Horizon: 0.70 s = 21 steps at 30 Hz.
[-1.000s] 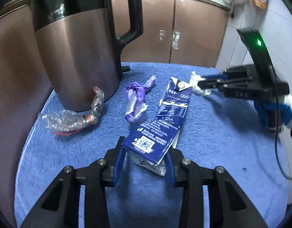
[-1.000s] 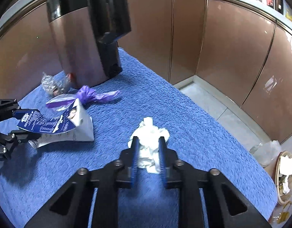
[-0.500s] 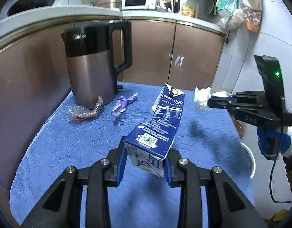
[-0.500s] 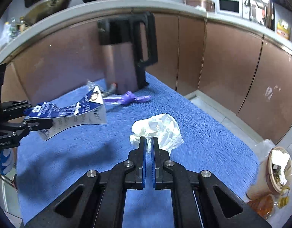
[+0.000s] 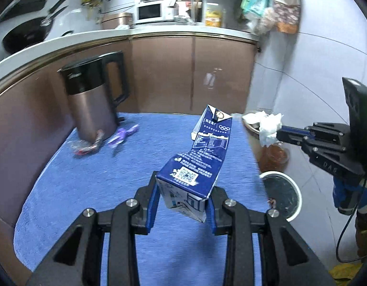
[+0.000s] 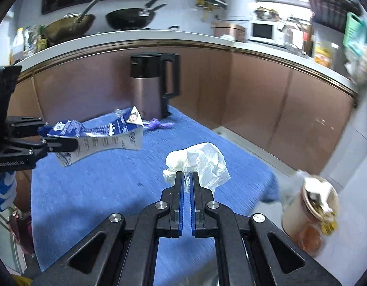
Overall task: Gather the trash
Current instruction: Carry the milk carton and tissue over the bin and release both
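Observation:
My left gripper is shut on a crushed blue milk carton and holds it in the air above the blue table cover; it also shows in the right wrist view. My right gripper is shut on a crumpled white tissue, lifted off the table; the tissue also shows in the left wrist view. A purple wrapper and a clear plastic wrapper lie by the kettle.
A brown and black electric kettle stands at the table's far left. Past the table's right edge, on the floor, stand a full trash basket and a white-rimmed bin. Brown cabinets run behind.
Both grippers have risen and pulled back from the table. The carton and the tissue have gone up with them, off the cloth.

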Each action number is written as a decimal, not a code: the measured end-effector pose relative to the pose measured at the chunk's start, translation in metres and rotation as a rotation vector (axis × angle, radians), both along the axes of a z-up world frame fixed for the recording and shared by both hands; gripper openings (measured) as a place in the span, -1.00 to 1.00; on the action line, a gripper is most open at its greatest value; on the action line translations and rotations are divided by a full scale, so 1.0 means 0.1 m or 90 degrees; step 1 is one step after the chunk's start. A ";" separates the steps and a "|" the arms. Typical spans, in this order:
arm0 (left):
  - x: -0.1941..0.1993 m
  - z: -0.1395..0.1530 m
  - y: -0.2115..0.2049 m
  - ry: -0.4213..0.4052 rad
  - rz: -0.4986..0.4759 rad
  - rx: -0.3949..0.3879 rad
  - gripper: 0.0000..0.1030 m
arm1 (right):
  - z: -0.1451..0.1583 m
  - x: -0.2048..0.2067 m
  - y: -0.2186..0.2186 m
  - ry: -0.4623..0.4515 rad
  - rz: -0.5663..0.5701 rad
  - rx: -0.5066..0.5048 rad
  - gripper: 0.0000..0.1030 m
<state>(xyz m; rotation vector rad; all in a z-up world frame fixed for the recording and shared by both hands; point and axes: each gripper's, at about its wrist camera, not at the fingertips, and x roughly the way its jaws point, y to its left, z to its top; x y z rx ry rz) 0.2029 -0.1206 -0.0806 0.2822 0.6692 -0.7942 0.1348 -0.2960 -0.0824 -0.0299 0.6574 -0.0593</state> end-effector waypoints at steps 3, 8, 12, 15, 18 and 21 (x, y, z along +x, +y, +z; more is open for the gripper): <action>-0.12 -0.02 -0.28 0.003 -0.034 0.003 -0.39 | -0.03 -0.26 -0.20 0.000 -0.052 -0.002 -0.92; -0.33 -0.12 -0.80 0.020 -0.088 0.015 -0.39 | -0.17 -0.67 -0.58 0.009 -0.144 -0.003 -0.92; -0.49 -0.27 -1.26 0.036 -0.134 0.036 -0.39 | -0.34 -0.90 -0.93 0.022 -0.215 0.015 -0.92; -0.57 -0.40 -1.57 0.050 -0.164 0.052 -0.39 | -0.48 -1.05 -1.15 0.032 -0.259 0.026 -0.92; -0.63 -0.55 -1.85 0.071 -0.186 0.068 -0.39 | -0.62 -1.13 -1.36 0.046 -0.293 0.037 -0.92; -0.66 -0.70 -2.08 0.087 -0.201 0.083 -0.39 | -0.77 -1.19 -1.52 0.059 -0.314 0.054 -0.92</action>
